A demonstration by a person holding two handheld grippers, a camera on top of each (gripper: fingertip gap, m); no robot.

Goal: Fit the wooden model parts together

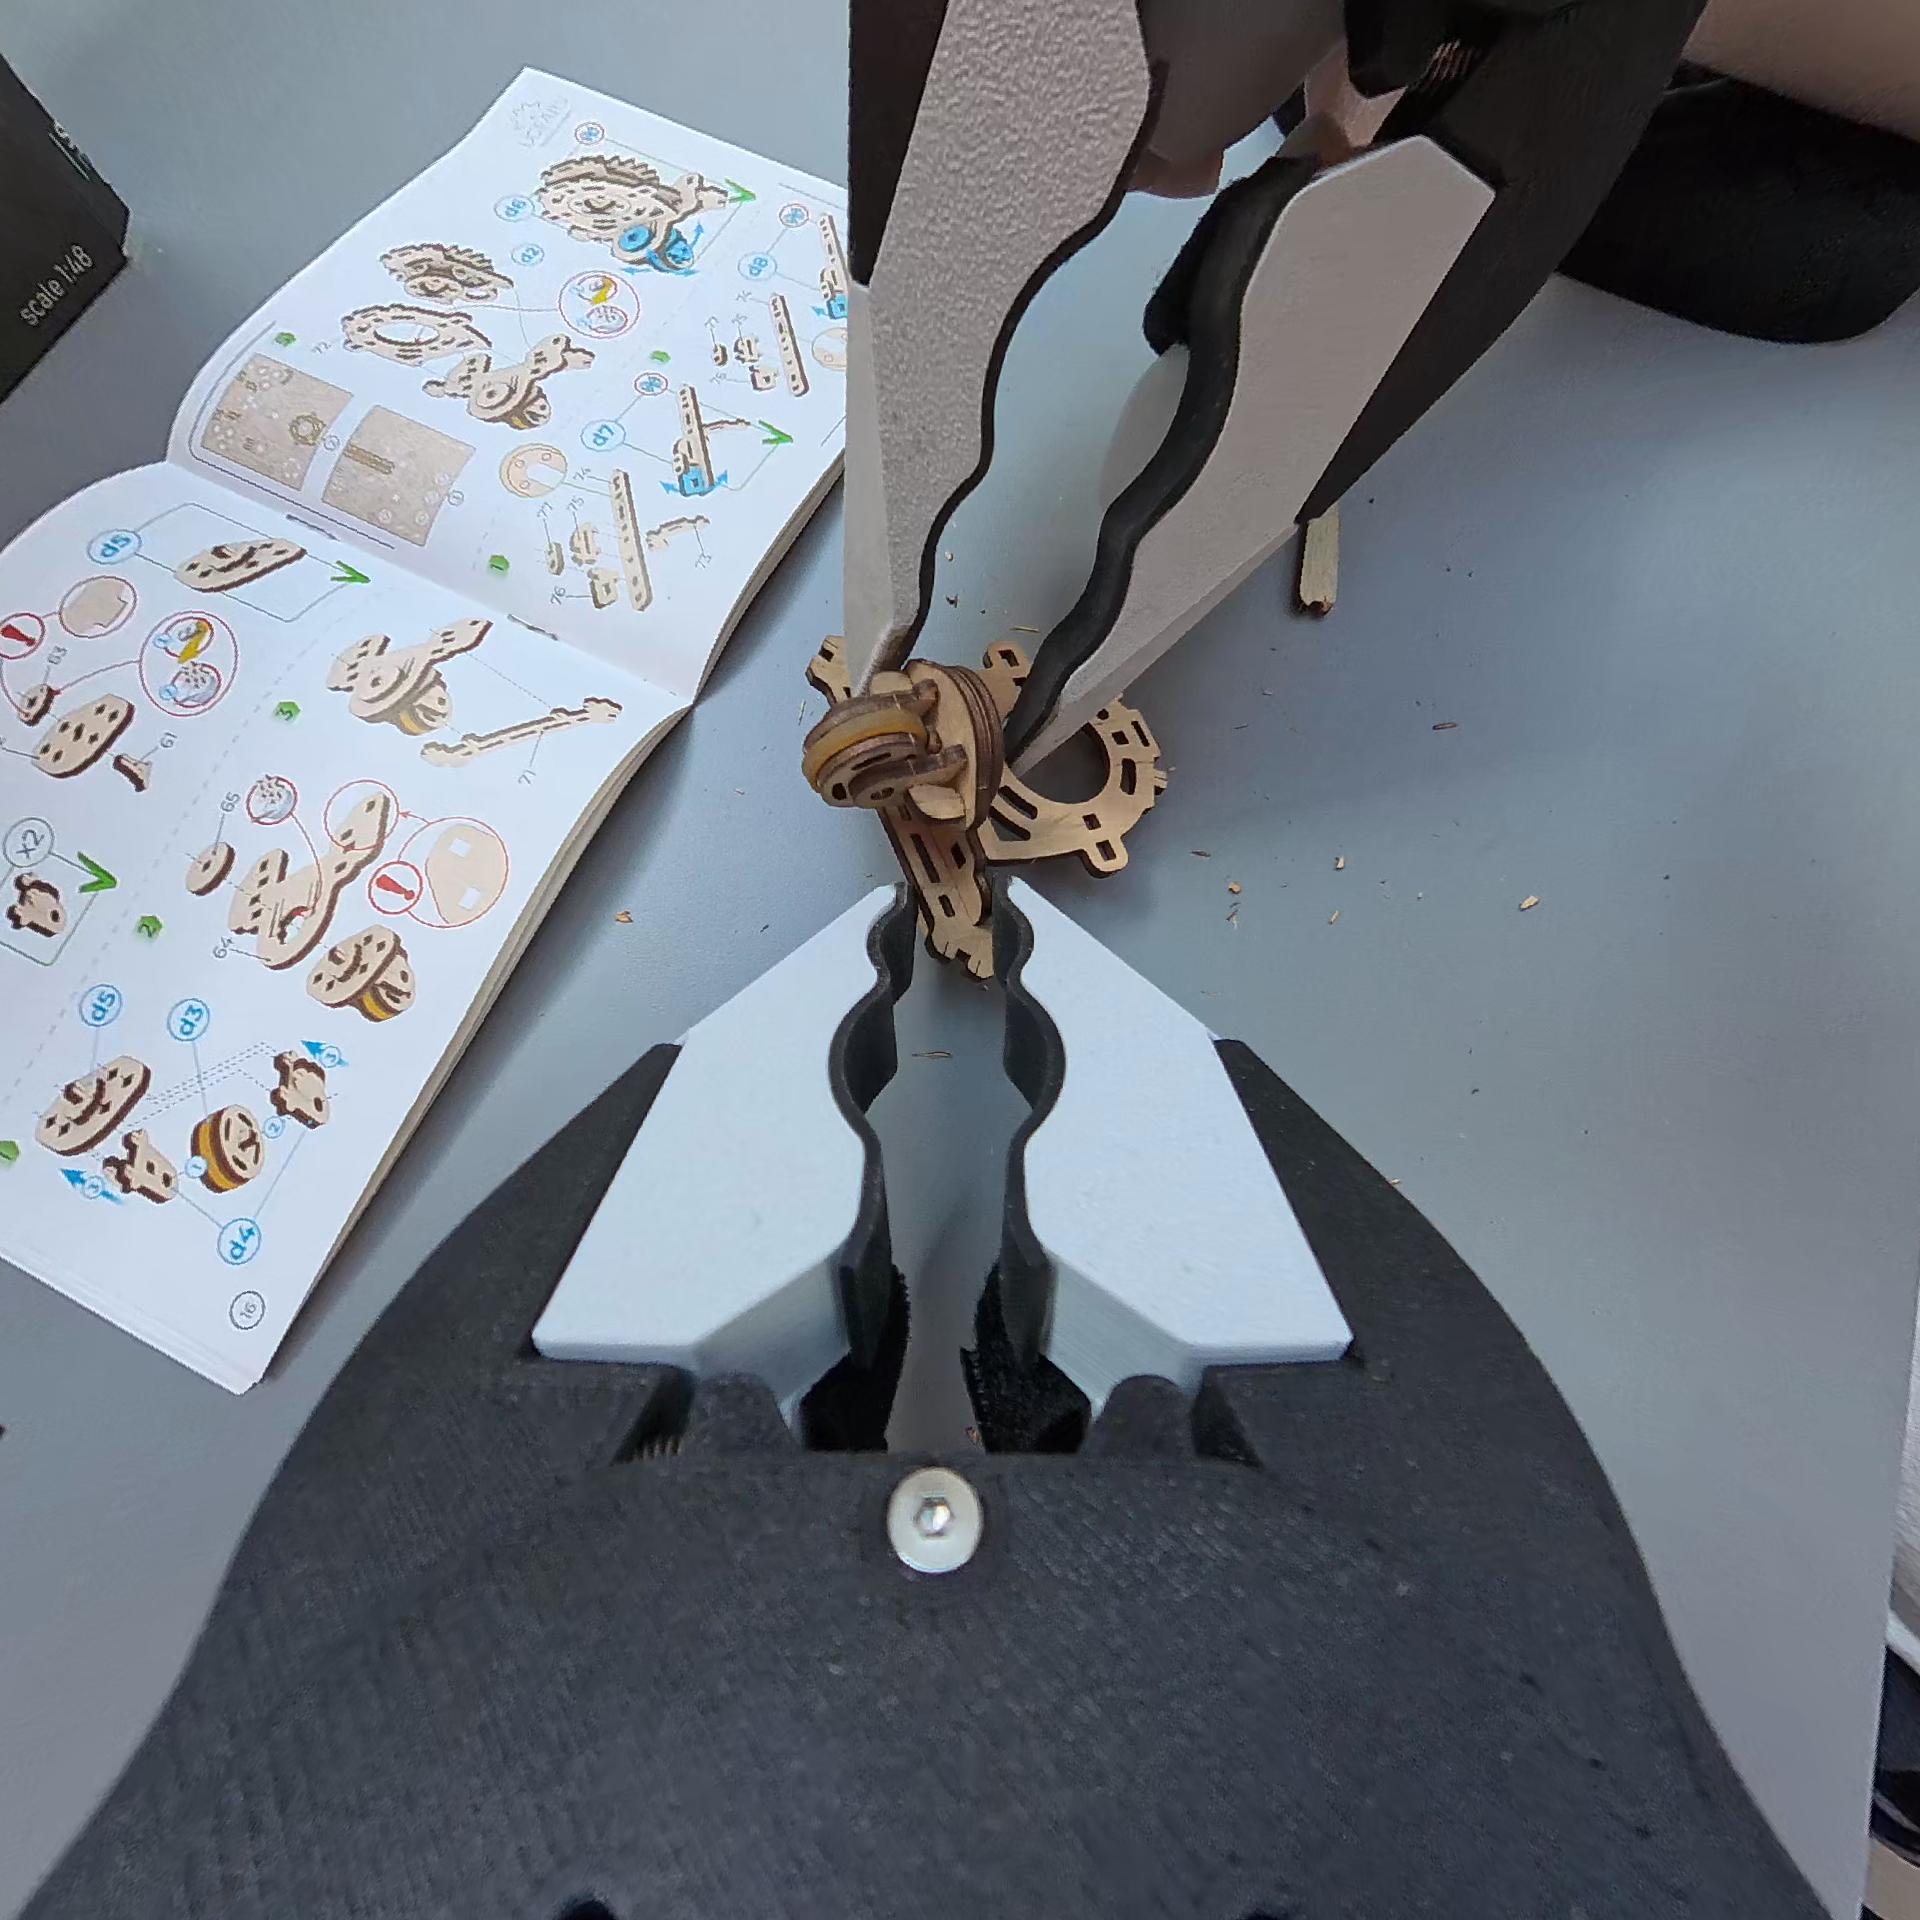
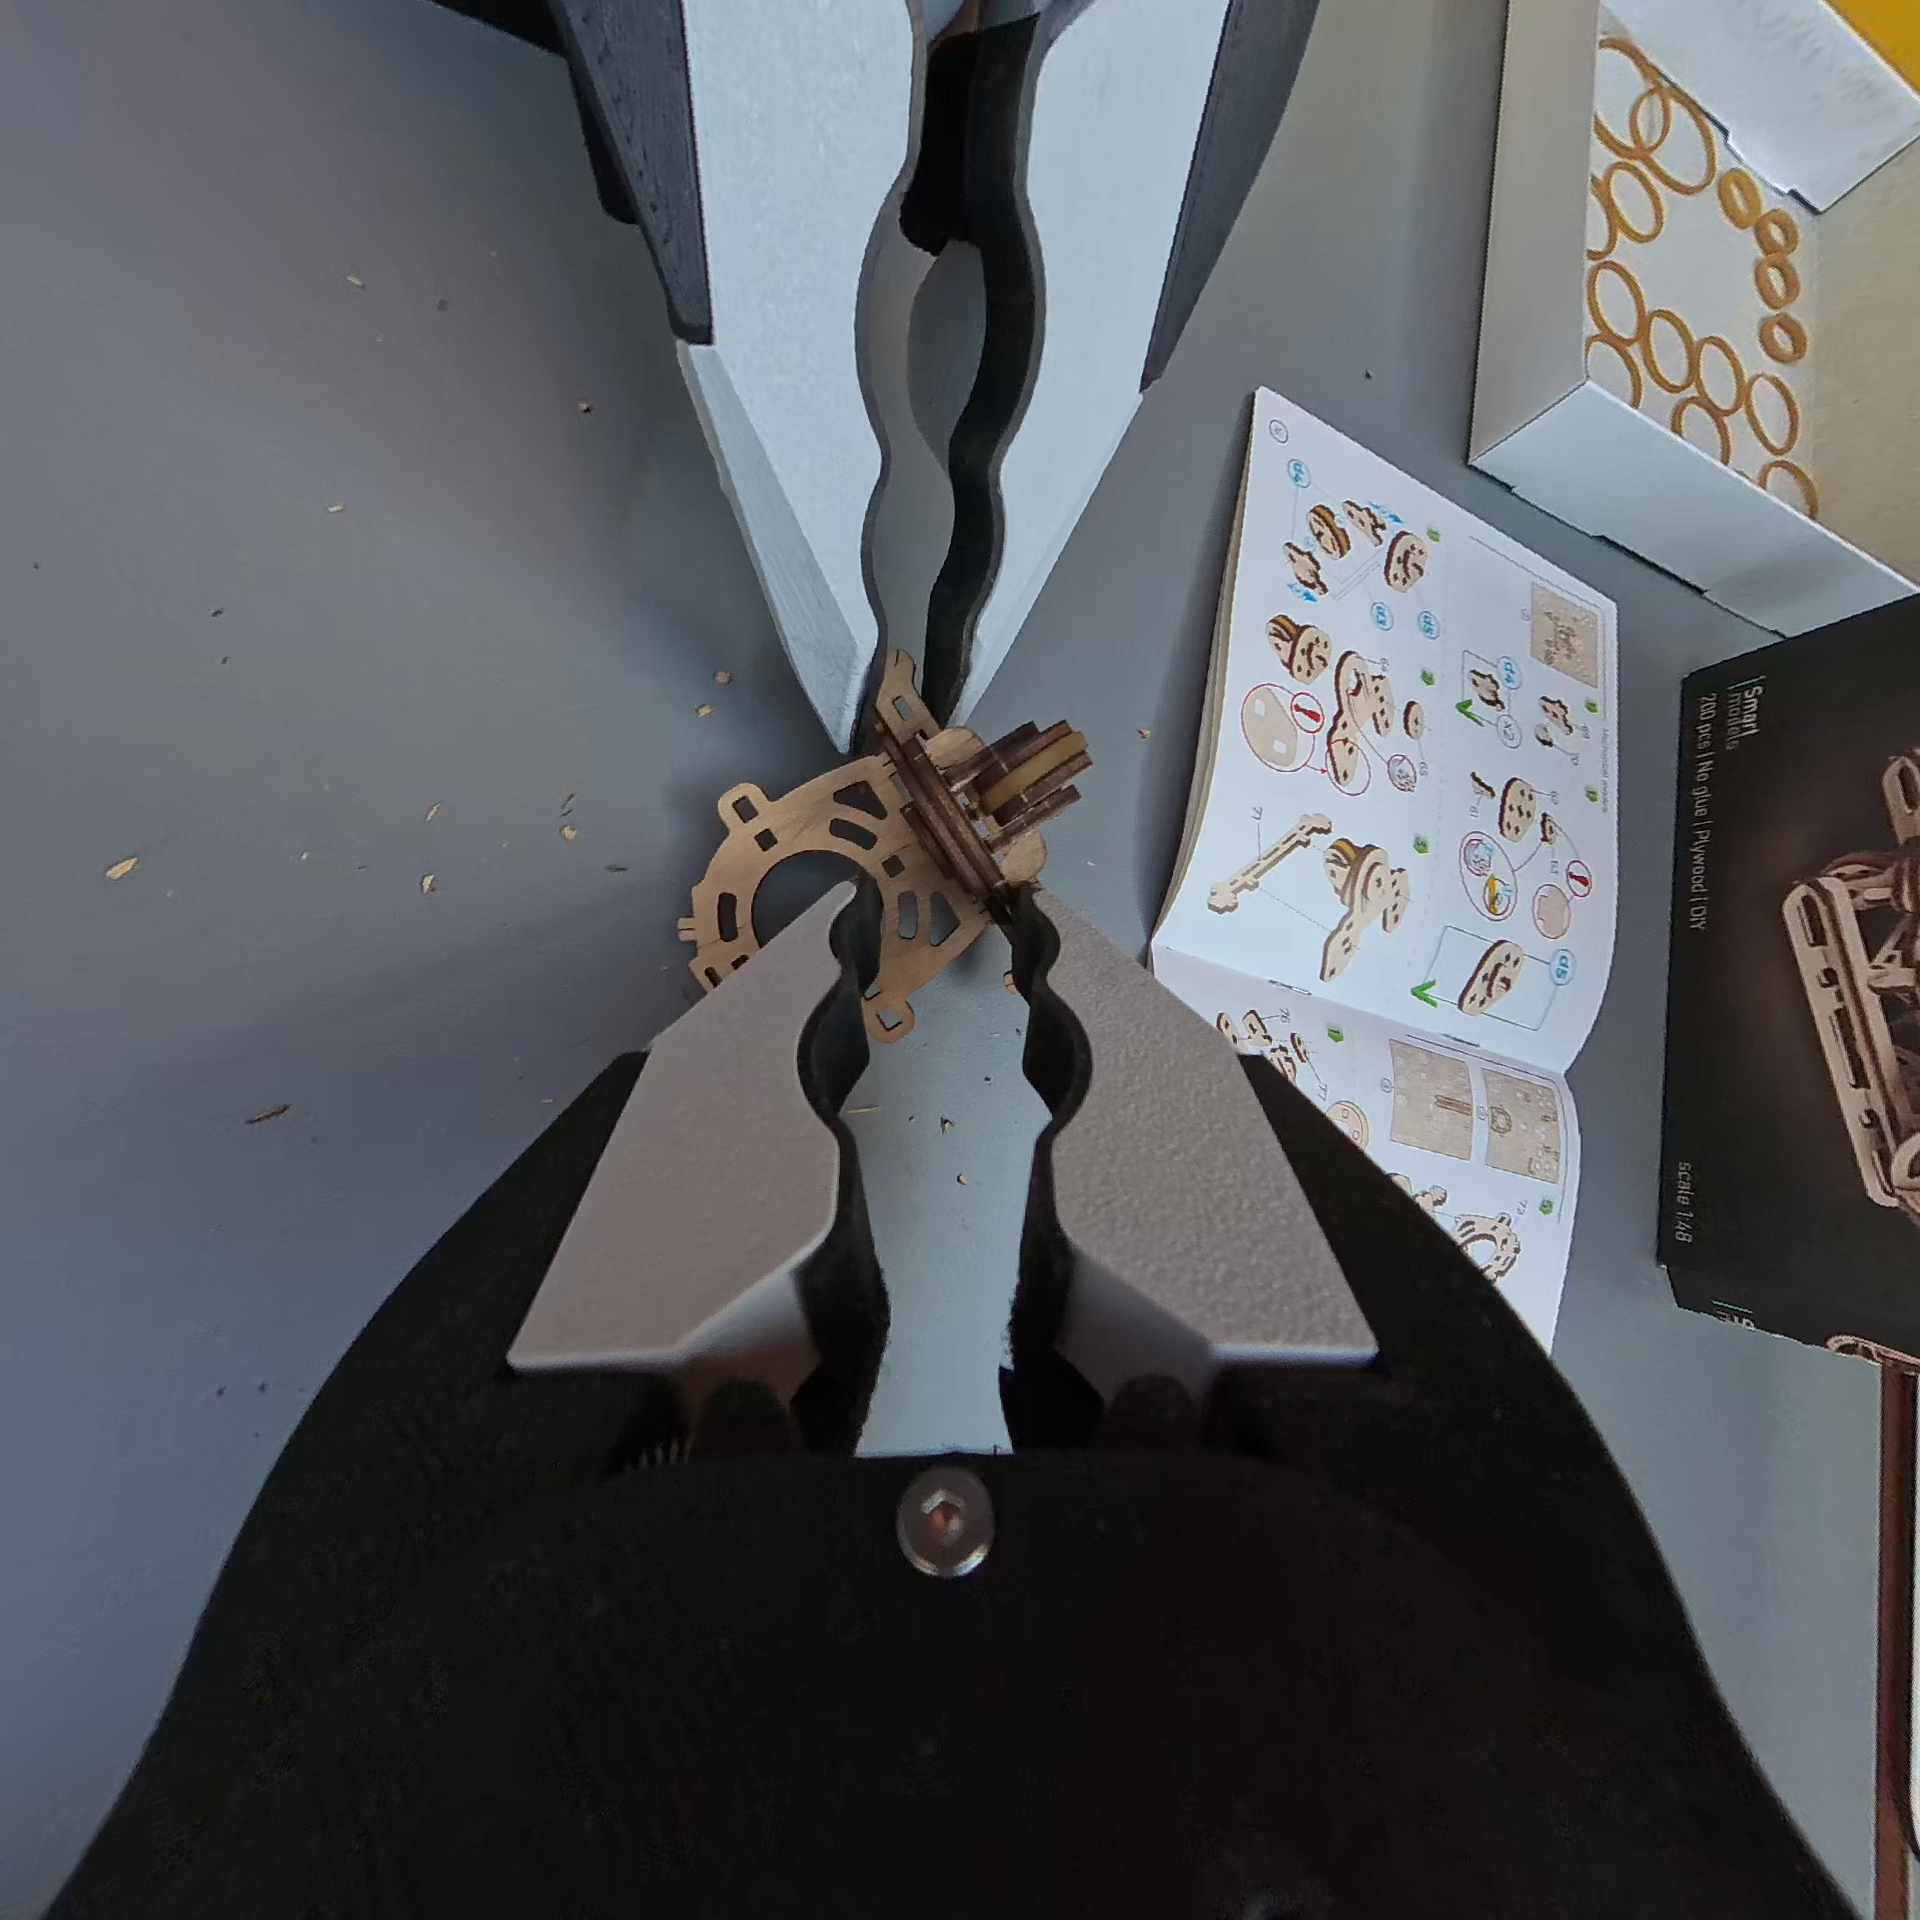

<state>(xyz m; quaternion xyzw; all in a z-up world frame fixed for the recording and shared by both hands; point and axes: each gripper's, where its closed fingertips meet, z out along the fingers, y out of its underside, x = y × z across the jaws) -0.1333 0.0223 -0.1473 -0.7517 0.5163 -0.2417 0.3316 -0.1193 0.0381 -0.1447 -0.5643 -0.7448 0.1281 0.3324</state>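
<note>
A small wooden sub-assembly (image 1: 904,748) of stacked discs on a slotted arm stands on edge on the grey table. My left gripper (image 1: 954,906) is shut on the arm's lower end. The assembly leans against a flat ring-shaped wooden part (image 1: 1122,779) lying on the table; I cannot tell whether they are joined. My right gripper (image 1: 951,707) comes from the far side and straddles the discs, open. In the right wrist view the right gripper (image 2: 932,909) spans the ring part (image 2: 790,831), one fingertip (image 2: 1023,914) touching the assembly (image 2: 997,790). The left gripper (image 2: 914,696) pinches the arm from the far side.
An open instruction booklet (image 1: 364,675) lies left of the work; it also shows in the right wrist view (image 2: 1403,831). A black box (image 2: 1797,987) and a white box of rubber rings (image 2: 1683,312) sit beyond it. A small wooden stick (image 1: 1317,566) and wood crumbs lie on the table. The tips of both grippers are at nearly the same place.
</note>
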